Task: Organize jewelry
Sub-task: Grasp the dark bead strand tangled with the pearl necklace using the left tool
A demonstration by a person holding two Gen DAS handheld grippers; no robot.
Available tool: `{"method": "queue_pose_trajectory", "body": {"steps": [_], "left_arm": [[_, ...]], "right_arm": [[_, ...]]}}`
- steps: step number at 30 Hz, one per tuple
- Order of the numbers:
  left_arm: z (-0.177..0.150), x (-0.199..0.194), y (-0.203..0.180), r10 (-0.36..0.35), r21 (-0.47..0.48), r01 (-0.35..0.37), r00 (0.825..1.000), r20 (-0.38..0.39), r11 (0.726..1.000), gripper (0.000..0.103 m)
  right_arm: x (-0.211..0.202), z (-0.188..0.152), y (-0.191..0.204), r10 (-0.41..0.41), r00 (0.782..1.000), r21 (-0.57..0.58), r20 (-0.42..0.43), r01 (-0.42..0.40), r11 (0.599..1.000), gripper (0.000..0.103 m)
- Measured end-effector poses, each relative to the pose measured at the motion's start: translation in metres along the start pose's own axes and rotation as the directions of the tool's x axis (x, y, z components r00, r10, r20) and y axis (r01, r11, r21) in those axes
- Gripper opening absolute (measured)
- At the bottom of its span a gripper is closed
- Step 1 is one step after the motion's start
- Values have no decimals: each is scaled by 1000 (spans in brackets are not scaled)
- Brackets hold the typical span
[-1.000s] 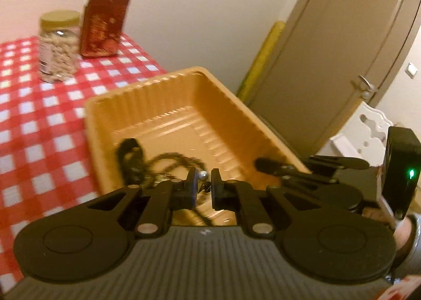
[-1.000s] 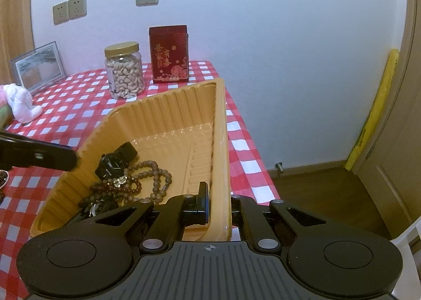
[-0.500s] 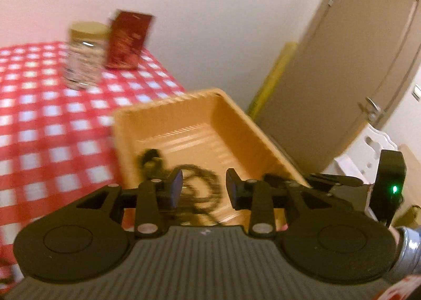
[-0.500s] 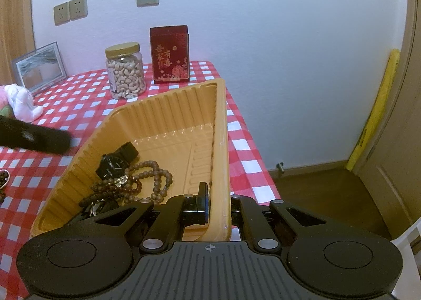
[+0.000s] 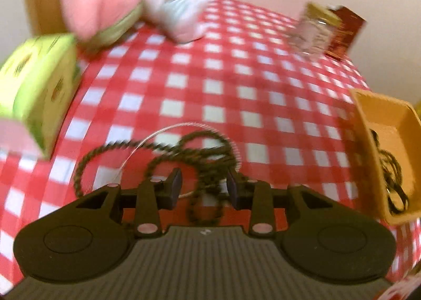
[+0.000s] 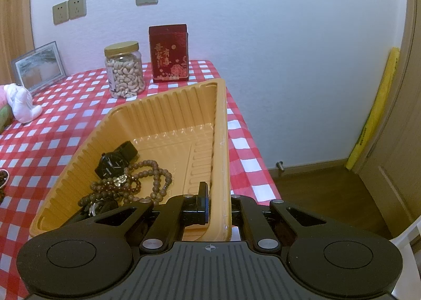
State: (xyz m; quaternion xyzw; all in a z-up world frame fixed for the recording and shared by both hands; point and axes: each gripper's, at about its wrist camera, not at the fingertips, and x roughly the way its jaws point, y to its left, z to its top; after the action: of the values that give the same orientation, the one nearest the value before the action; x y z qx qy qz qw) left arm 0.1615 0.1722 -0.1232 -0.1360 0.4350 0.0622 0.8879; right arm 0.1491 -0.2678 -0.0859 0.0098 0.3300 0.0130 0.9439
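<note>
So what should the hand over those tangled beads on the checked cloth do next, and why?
Probably ease the left gripper down and close on the dark bead strand. Its jaws stand open with the strand lying loose on the tablecloth between them, while the right gripper is clamped on the orange tray wall, ready to receive it.

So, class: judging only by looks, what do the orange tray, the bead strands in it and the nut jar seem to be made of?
Orange tray: probably thin moulded plastic, semi-gloss; ribbed walls and a thin rim.
Bead strands: likely wood or seed, matte brown round beads; cannot be sure.
Nut jar: clear plastic or glass, since the nuts show through; the gold lid looks like metal or metallic plastic.
</note>
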Motion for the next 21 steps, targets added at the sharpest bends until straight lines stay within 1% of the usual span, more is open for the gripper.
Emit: {"method": "queue_pose_trajectory", "body": {"steps": [2, 3, 4, 6, 8, 9, 12, 16, 18, 20, 21], "left_arm": [[0, 7, 4, 14, -39, -14, 1000, -3, 999, 35], [0, 10, 9, 20, -60, -21, 1000, -6, 998, 39], [1, 13, 9, 22, -79, -22, 1000, -9, 997, 41], [4, 19, 10, 15, -115, -16, 1000, -6, 993, 41], [7, 24, 7, 25, -131, -26, 1000, -6, 991, 44], [8, 27, 3, 34, -119, -33, 999, 7, 992, 47], [8, 35, -10, 65, -61, -63, 998, 24, 996, 51], [4, 43, -25, 119, 43, -122, 991, 63, 992, 50], [-1, 45, -31, 148, 98, -157, 985, 88, 983, 46], [-5, 45, -32, 142, 128, -155, 984, 108, 980, 40], [-6, 44, -33, 130, 135, -144, 985, 111, 980, 31]], "right_arm": [[0, 0, 0, 0, 1000, 0, 0, 0, 1000, 4], [0, 0, 0, 0, 1000, -1, 1, 0, 1000, 4], [0, 0, 0, -1, 1000, -3, 1, 1, 1000, 4], [1, 0, 0, -2, 1000, -3, 0, 2, 1000, 4], [0, 0, 1, -3, 1000, -2, 0, 3, 1000, 4], [0, 0, 1, -2, 1000, -3, 1, 2, 1000, 4], [0, 0, 0, -3, 1000, -3, 1, 3, 1000, 4], [0, 0, 1, -3, 1000, -3, 0, 3, 1000, 4], [0, 0, 1, -3, 1000, -3, -1, 3, 1000, 4], [0, 0, 1, -4, 1000, -3, 0, 4, 1000, 4], [0, 0, 1, -3, 1000, -2, -1, 3, 1000, 4]]}}
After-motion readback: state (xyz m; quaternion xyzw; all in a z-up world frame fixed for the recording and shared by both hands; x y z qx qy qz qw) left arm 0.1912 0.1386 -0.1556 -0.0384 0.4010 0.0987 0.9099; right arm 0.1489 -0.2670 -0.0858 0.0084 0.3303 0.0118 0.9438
